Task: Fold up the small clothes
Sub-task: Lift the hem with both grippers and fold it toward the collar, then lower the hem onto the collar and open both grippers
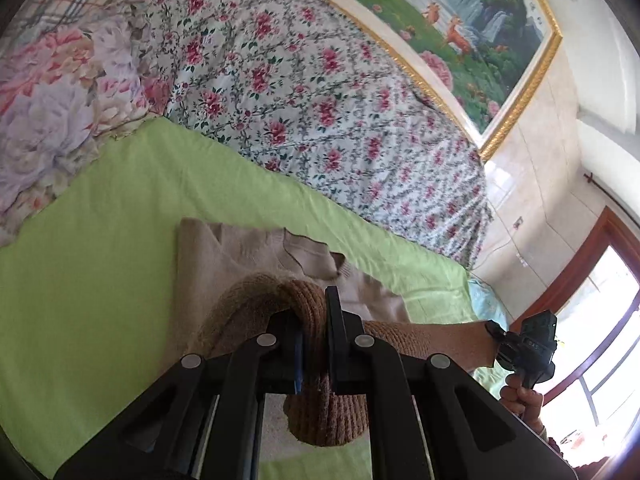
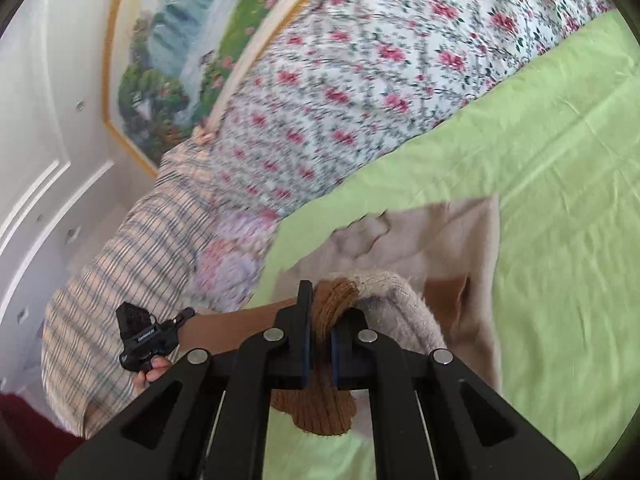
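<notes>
A small beige knit sweater with a brown ribbed hem lies on the green sheet. My left gripper is shut on the brown ribbed hem and holds it lifted above the sweater's body. My right gripper is shut on the other end of the same hem, also lifted. The hem stretches taut between the two grippers. The right gripper shows at the right edge of the left wrist view; the left gripper shows at the left of the right wrist view. The sweater body lies beyond the fingers.
A floral quilt is heaped at the back of the bed. Flowered and plaid pillows lie at one end. A gold-framed landscape painting hangs on the wall behind. A window with a red-brown frame is at the far right.
</notes>
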`<action>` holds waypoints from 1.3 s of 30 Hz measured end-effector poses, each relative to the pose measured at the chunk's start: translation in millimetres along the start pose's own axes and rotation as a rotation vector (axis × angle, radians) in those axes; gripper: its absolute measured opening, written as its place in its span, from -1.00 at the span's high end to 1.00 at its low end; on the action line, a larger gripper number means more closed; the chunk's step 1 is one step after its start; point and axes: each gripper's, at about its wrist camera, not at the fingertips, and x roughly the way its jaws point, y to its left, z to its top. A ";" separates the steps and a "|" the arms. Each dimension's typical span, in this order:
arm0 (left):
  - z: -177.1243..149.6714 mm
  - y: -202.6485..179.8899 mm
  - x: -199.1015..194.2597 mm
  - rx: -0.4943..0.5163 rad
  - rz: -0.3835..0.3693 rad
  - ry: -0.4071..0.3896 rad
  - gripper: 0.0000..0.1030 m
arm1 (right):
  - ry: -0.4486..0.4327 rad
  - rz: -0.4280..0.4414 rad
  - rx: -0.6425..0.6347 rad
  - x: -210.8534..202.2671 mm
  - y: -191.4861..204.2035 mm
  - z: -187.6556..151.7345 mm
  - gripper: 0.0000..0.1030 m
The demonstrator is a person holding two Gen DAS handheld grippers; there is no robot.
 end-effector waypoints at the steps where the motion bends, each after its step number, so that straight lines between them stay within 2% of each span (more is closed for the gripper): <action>1: 9.2 8.4 19.0 -0.013 0.011 0.014 0.87 | 0.008 -0.017 0.006 11.4 -6.4 7.8 0.84; 7: 30.0 53.8 108.2 -0.058 0.099 0.095 0.86 | 0.085 -0.128 0.077 84.3 -64.0 31.0 0.84; 11: 24.9 83.2 151.2 -0.091 0.142 0.156 0.85 | 0.140 -0.207 0.121 119.6 -101.7 30.7 0.83; 14: 15.9 98.4 171.0 -0.121 0.166 0.211 0.77 | 0.185 -0.261 0.148 132.5 -114.1 24.8 0.79; 16: 10.1 102.4 166.9 -0.155 0.148 0.230 0.71 | 0.169 -0.275 0.157 124.2 -111.0 22.9 0.71; 19: -4.1 85.8 139.9 -0.126 0.117 0.226 0.44 | 0.083 -0.286 0.098 92.3 -86.3 19.5 0.21; 22: -33.6 51.1 116.6 -0.041 0.076 0.258 0.27 | 0.062 -0.236 -0.020 71.5 -48.9 4.7 0.18; 24: -55.9 29.0 118.4 -0.003 0.022 0.311 0.25 | 0.172 -0.157 -0.107 84.8 -23.3 -15.5 0.18; 26: -72.5 10.2 134.7 0.044 0.004 0.392 0.24 | 0.303 -0.141 -0.191 111.7 -6.8 -34.3 0.18; 27: -76.9 5.4 141.8 0.066 0.016 0.417 0.25 | 0.362 -0.161 -0.248 125.6 -0.5 -42.3 0.18; 29: -78.3 1.6 161.2 0.110 0.056 0.447 0.27 | 0.449 -0.262 -0.375 153.0 5.8 -51.9 0.18; 31: -62.8 12.7 177.5 0.079 0.037 0.471 0.35 | 0.478 -0.343 -0.419 169.6 -2.0 -45.4 0.19; 32: -53.4 18.2 182.5 0.070 0.036 0.474 0.52 | 0.468 -0.392 -0.424 174.6 -11.3 -34.4 0.20; 33: -43.1 22.6 187.3 0.070 0.042 0.473 0.57 | 0.456 -0.432 -0.420 179.0 -19.8 -23.8 0.21; 35: -14.7 39.2 195.8 0.086 0.138 0.430 0.57 | 0.385 -0.575 -0.372 181.8 -47.2 6.0 0.21; 36: -1.4 47.6 198.4 0.084 0.181 0.403 0.57 | 0.337 -0.613 -0.315 178.3 -61.1 21.6 0.21; 38: 25.6 68.0 199.0 0.047 0.256 0.338 0.54 | 0.239 -0.592 -0.185 164.8 -79.9 45.4 0.21; 39: 34.7 76.5 197.3 0.018 0.264 0.315 0.54 | 0.202 -0.575 -0.144 157.4 -83.6 51.2 0.21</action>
